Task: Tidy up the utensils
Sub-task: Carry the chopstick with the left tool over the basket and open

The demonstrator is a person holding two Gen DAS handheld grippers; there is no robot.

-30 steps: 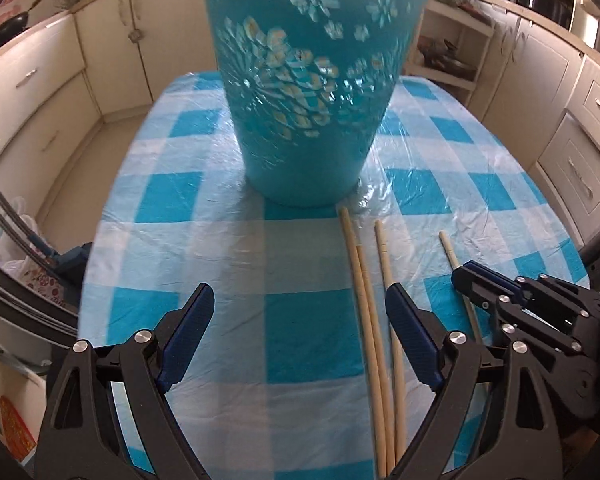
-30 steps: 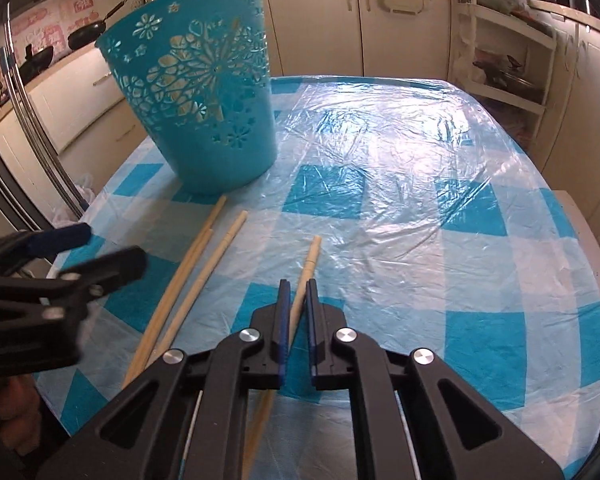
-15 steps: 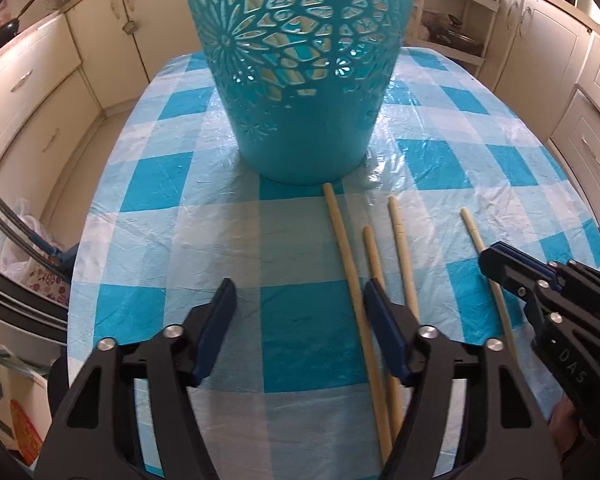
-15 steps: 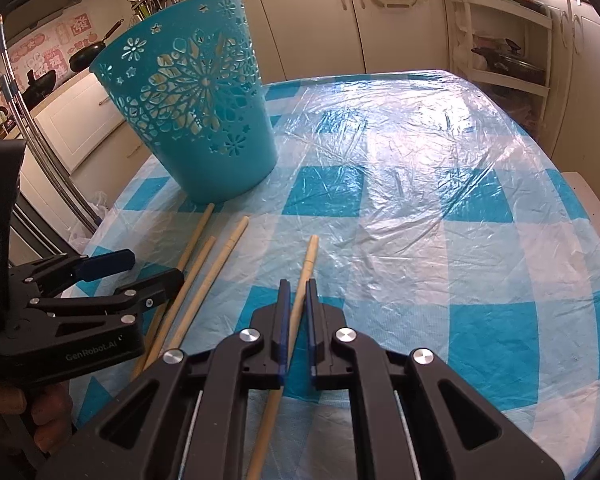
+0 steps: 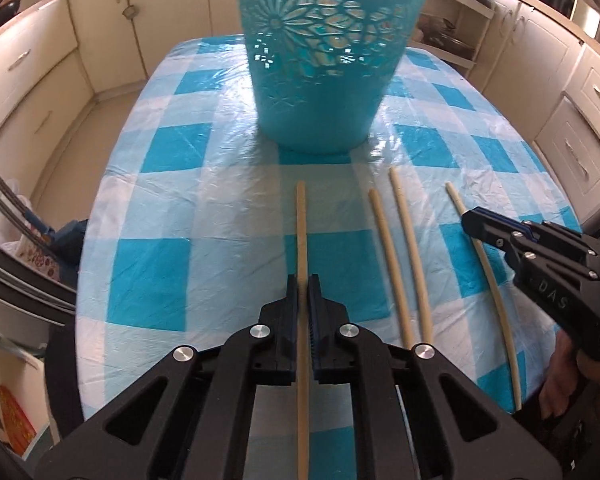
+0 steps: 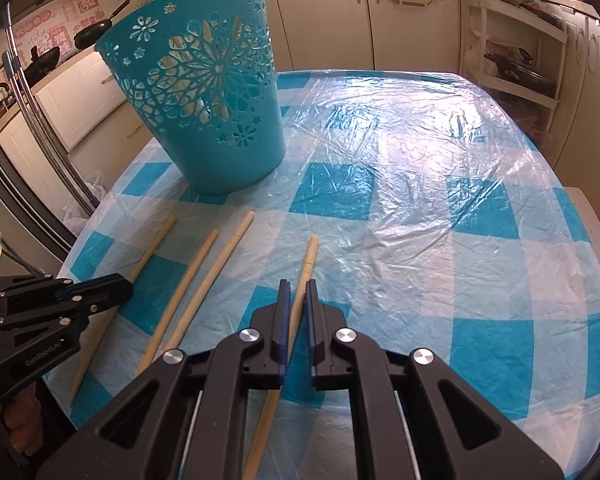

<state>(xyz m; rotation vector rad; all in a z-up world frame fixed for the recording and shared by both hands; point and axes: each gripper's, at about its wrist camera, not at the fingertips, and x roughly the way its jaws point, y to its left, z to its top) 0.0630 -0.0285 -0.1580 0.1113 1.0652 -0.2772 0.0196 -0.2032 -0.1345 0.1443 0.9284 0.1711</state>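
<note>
Since a second ago, the left gripper (image 5: pixel 303 292) has swung its fingers closed onto the leftmost chopstick (image 5: pixel 301 232), now clenched on it. Right gripper (image 6: pixel 295 300) grips the rightmost chopstick (image 6: pixel 308 256), angled down. Two loose chopsticks (image 5: pixel 396 248) lie between on the worktop (image 5: pixel 160 272); the teal basket (image 5: pixel 324 60) stands at 12 o'clock.

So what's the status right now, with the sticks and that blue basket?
Left gripper just closed on the leftmost chopstick. Right gripper shut on the rightmost chopstick. Two chopsticks lie loose between. Blue basket upright ahead, nothing in the way.
</note>
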